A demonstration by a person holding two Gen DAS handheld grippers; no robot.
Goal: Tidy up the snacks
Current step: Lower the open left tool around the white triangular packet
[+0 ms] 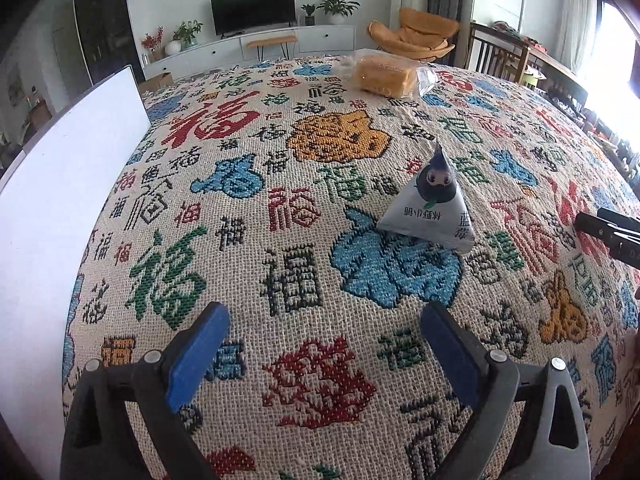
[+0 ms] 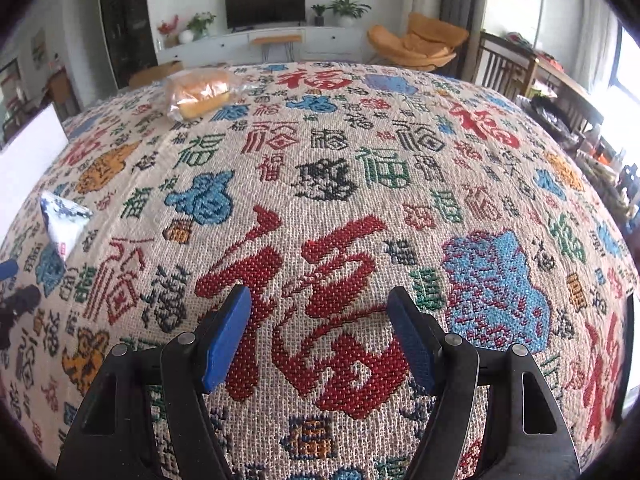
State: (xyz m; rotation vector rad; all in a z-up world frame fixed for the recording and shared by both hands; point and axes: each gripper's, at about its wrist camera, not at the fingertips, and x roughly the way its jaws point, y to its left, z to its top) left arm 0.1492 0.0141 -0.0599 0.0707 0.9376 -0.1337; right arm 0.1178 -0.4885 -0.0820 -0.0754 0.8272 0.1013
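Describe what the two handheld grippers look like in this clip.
Both match: the left gripper and right gripper each have two black plastic fingers with triangular cut-outs and round silver pivot pins, tipped with blue rectangular textured pads. No cables or printed markings show, and no sleeve can be made out.

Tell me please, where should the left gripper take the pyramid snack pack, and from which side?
Probably from above, near the tip: the pyramid snack pack stands upright on the woven cloth, narrowing upward, so the open left gripper can close across the upper part; the base looks wider.
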